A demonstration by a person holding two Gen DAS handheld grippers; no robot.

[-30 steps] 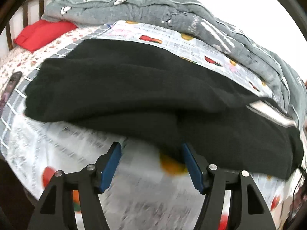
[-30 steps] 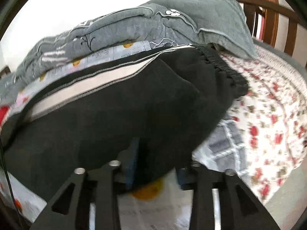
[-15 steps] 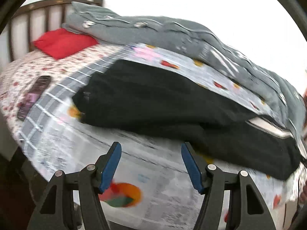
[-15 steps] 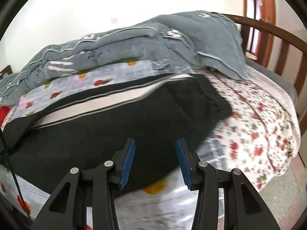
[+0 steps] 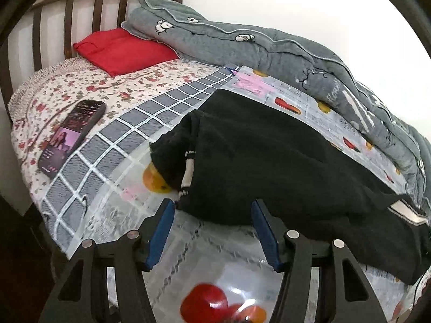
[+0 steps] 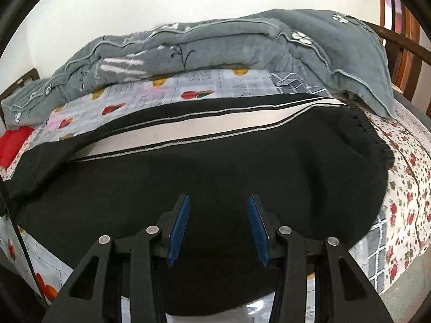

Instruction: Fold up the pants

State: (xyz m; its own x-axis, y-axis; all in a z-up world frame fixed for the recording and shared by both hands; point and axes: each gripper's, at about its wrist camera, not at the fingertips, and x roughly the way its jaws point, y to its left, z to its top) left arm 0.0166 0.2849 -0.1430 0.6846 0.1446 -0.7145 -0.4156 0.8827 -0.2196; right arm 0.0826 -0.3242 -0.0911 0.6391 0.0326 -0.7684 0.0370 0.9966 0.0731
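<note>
Black pants (image 5: 269, 156) with a white side stripe lie folded lengthwise along the bed, leg ends toward the headboard. My left gripper (image 5: 212, 215) is open and empty, just in front of the near edge of the leg end. In the right wrist view the pants (image 6: 215, 167) fill the middle, waistband (image 6: 377, 140) at the right. My right gripper (image 6: 218, 207) is open and empty, over the black cloth near the waist end.
A grey quilt (image 5: 269, 43) is bunched along the wall side of the bed. A red pillow (image 5: 121, 51) lies by the wooden headboard (image 5: 54, 21). A phone (image 5: 72, 134) lies on the floral sheet (image 5: 67, 91). The bed edge is just below both grippers.
Both grippers drew back from the pants. The right gripper, which was shut on the cloth, opened and let go. The left view swung toward the leg ends and headboard.
</note>
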